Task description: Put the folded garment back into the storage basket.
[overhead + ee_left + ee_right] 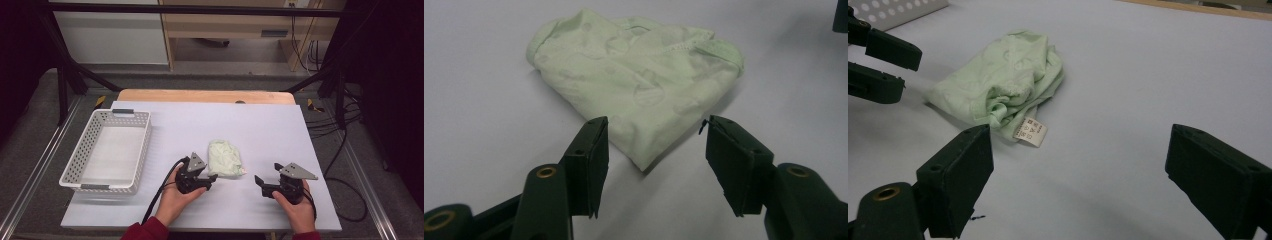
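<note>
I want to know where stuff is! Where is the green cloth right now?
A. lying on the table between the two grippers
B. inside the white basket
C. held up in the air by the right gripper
A: the green cloth lies flat on the table, with the left gripper and right gripper either side; the white basket holds nothing.

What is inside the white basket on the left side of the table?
The white basket appears to hold nothing: its pale floor shows in the high view. The strip just behind its near wall is hidden. The green cloth lies outside it on the table.
</note>
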